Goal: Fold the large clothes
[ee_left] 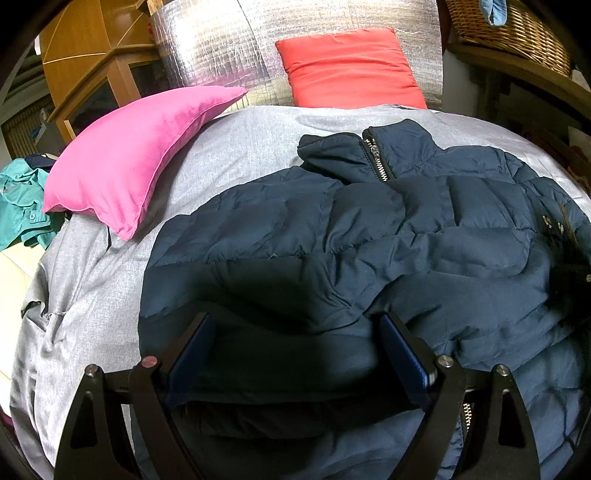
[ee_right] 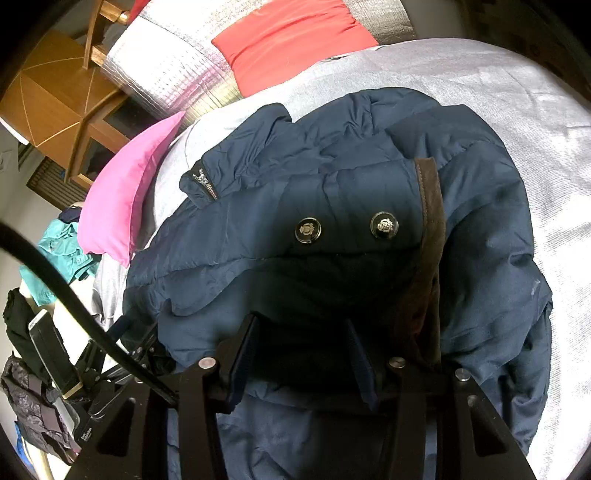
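A navy puffer jacket (ee_left: 369, 240) lies crumpled on a bed under a grey cover (ee_left: 240, 147), its collar and zip towards the pillows. My left gripper (ee_left: 297, 332) stands wide open low over the jacket's near left part; dark fabric fills the view between its blue pads (ee_left: 192, 343) but they do not press it. In the right wrist view the jacket (ee_right: 332, 166) shows two metal buttons (ee_right: 384, 224) and a brown trim strip. My right gripper (ee_right: 301, 339) is narrowed on a thick dark fold of the jacket, which bunches up to its fingers.
A pink pillow (ee_left: 125, 158) lies at the bed's left, a red pillow (ee_left: 351, 66) at the head against silver foil matting (ee_left: 214, 48). A teal garment (ee_left: 22, 206) lies off the left edge. A wooden cabinet (ee_left: 85, 55) and a wicker basket (ee_left: 517, 29) stand behind.
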Tool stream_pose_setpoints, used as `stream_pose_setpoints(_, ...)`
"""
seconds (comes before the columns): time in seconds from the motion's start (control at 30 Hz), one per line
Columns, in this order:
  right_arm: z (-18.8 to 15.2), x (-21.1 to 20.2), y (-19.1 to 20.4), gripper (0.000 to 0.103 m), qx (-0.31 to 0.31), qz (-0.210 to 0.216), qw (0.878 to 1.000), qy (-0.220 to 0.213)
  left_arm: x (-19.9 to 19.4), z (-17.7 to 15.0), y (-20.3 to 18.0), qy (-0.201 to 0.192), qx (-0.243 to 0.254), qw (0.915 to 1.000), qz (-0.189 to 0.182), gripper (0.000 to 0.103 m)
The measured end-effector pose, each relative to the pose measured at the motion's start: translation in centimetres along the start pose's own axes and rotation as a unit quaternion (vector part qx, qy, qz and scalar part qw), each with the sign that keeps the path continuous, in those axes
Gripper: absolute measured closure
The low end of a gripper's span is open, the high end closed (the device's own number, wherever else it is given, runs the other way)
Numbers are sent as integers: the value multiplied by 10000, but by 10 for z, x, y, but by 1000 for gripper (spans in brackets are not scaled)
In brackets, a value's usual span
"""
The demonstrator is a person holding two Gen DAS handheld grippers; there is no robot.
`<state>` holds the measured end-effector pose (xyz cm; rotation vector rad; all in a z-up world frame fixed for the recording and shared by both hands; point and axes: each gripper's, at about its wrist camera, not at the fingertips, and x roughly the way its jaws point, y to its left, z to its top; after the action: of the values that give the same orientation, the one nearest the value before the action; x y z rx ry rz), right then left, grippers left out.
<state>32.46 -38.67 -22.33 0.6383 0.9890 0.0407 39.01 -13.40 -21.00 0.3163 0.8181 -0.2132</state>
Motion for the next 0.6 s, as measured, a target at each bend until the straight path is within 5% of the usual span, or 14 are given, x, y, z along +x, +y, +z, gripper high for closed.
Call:
stream_pose_setpoints(0.23,1,0,-1,51,11,2,10000,9,-25,5,3,-406,42,9991,147,13)
stream_pose_setpoints(0.4,0,0,0,51,5,-14,10000,1,-70,13,19,-1085,-262,9936,186,13)
stream_pose_setpoints(0.6,0,1,1,51,-24,-59,10000,-19,-101,15,38,-1430,-639,9874,220,13)
